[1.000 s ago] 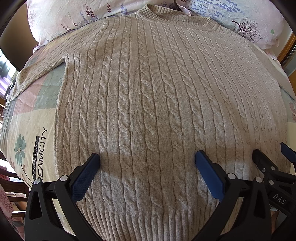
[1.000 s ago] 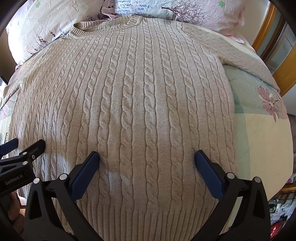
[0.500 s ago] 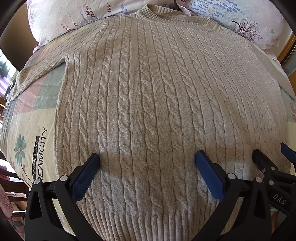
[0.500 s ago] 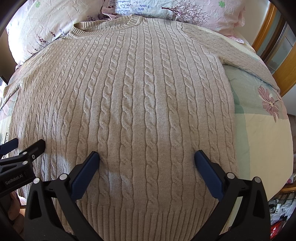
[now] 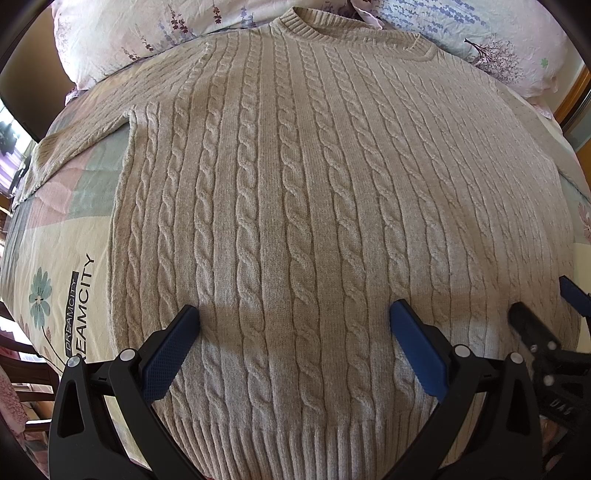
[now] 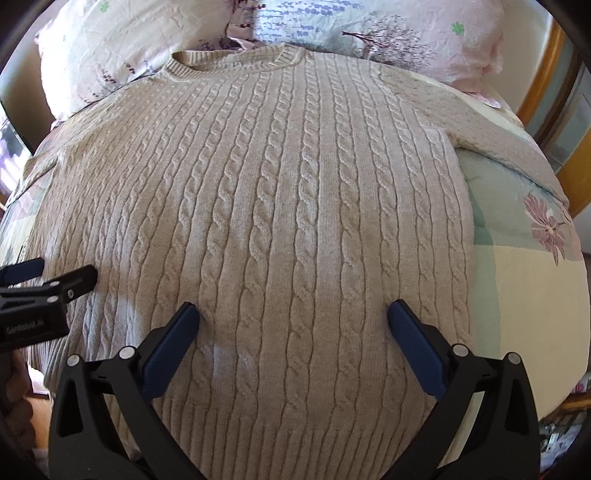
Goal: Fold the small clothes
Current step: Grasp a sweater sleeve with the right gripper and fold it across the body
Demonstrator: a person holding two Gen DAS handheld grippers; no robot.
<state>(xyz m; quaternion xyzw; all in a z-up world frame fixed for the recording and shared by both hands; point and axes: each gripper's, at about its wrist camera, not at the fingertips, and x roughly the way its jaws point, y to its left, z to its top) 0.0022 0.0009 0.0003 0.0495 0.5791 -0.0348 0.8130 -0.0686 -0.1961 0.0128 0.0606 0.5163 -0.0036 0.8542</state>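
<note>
A beige cable-knit sweater (image 5: 295, 206) lies flat and face up on the bed, collar far, ribbed hem near; it also fills the right wrist view (image 6: 280, 221). Its sleeves spread out to the left (image 5: 74, 147) and right (image 6: 509, 151). My left gripper (image 5: 295, 317) is open and empty above the lower left part of the sweater. My right gripper (image 6: 291, 314) is open and empty above the lower right part. Each gripper shows at the edge of the other's view: the right gripper (image 5: 543, 314) and the left gripper (image 6: 55, 273).
The bed has a pastel patchwork cover (image 5: 55, 266) with a flower print and lettering. Floral pillows (image 5: 147, 33) (image 6: 406, 37) lie behind the collar. A wooden frame (image 6: 554, 74) stands at the far right. The bed's right edge (image 6: 576, 369) drops off.
The right gripper view has shifted a little higher and rightward over the sweater. The left gripper has not visibly moved. The sweater lies as before.
</note>
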